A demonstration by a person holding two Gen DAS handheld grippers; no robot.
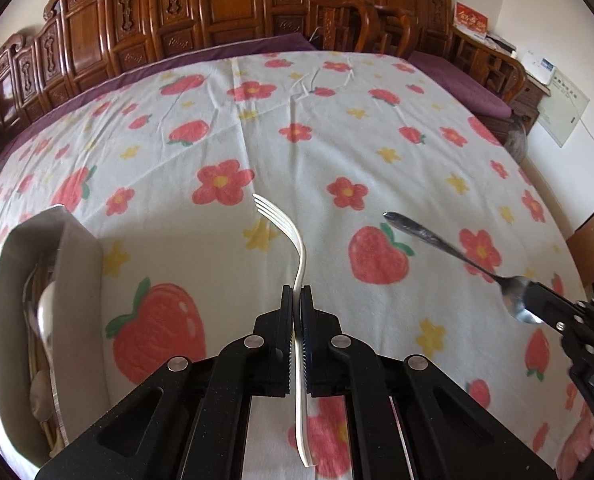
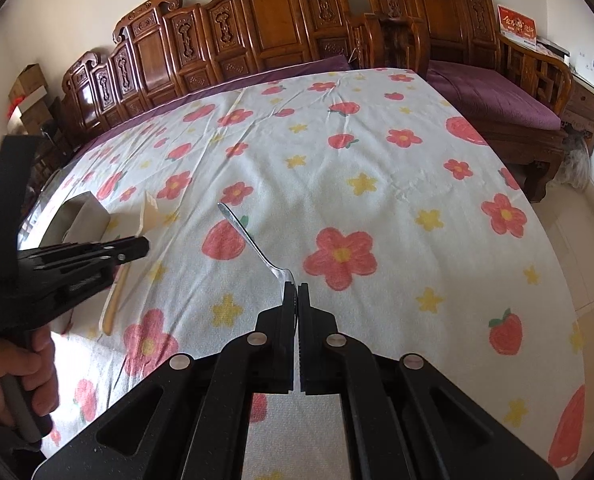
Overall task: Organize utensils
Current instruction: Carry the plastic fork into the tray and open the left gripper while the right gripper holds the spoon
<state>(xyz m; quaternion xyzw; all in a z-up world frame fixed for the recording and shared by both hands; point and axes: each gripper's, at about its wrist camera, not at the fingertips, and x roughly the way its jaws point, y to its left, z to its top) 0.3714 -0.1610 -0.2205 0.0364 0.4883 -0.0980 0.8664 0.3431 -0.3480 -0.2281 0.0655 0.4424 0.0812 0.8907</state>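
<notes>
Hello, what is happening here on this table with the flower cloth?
A person is sorting utensils with a handheld gripper in each hand. The left gripper is shut on a white fork, tines pointing away. The right gripper is shut on the bowl of a metal spoon. A grey utensil holder with utensils inside stands at the left.

Right gripper (image 2: 297,289) was clamped on the bowl end of a metal spoon (image 2: 253,242), handle pointing away over the strawberry-and-flower cloth (image 2: 377,160). Left gripper (image 2: 143,246) entered from the left, held by a hand (image 2: 17,376), gripping a pale fork (image 2: 115,300). A grey container (image 2: 85,216) sat beyond it.
</notes>
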